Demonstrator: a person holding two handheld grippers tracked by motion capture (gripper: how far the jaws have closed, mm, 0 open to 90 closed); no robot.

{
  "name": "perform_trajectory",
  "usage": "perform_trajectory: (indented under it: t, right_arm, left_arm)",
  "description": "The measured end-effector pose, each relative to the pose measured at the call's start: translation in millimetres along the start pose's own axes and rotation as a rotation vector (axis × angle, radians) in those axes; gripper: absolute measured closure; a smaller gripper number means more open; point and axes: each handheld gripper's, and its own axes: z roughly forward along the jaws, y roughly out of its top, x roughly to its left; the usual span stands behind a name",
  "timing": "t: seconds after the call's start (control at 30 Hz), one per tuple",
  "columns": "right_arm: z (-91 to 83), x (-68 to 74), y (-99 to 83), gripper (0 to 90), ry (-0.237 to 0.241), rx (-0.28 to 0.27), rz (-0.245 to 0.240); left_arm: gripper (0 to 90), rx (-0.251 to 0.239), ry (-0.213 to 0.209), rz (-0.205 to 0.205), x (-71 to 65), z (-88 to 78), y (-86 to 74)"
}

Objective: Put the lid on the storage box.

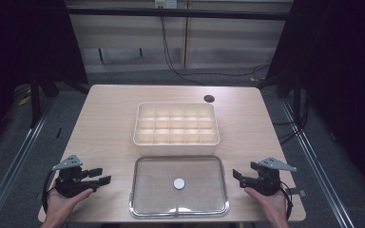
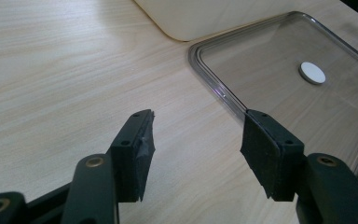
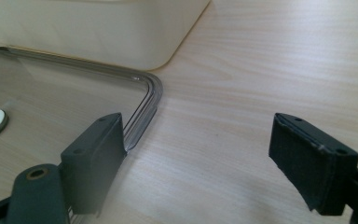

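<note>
A clear flat lid (image 1: 179,186) with a white round disc (image 1: 179,183) at its middle lies near the table's front edge. Behind it stands a cream box (image 1: 176,124) divided into several compartments. My left gripper (image 1: 102,176) rests to the left of the lid, open, with nothing between its jaws. My right gripper (image 1: 236,177) is just right of the lid, also open and holding nothing. In the left gripper view the jaws (image 2: 196,140) frame bare wood beside the lid's edge (image 2: 214,84). The right gripper (image 3: 198,154) frames wood next to the lid's corner (image 3: 147,86).
The light wooden table (image 1: 104,118) has a dark round hole (image 1: 209,99) at the back right. Dark floor, rails and cables surround the table. Bare wood lies to either side of the box and lid.
</note>
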Motion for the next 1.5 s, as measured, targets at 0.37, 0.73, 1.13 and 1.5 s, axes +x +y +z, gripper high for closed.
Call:
perform_trajectory:
  t: [0.37, 0.73, 1.13, 1.5]
  right_arm:
    - [-11.0, 5.4, 3.9, 37.4, 0.081, 0.041, 0.062]
    - [-12.6, 17.5, 11.9, 41.5, 0.159, 0.074, 0.047]
    - [9.9, 32.9, 29.2, 42.4, 0.213, 0.131, 0.011]
    - [25.7, 35.1, 48.3, 42.6, 0.223, 0.127, 0.028]
  left_arm:
    - [45.0, 0.028, -0.032, 0.029, -2.0, 0.8, -1.1]
    - [43.3, 0.035, -0.017, 0.076, -16.3, 2.7, 7.6]
    - [49.5, 0.058, -0.016, 0.075, -18.5, 16.3, 20.3]
    - [51.3, 0.076, -0.025, 0.107, -24.3, 42.9, 48.0]
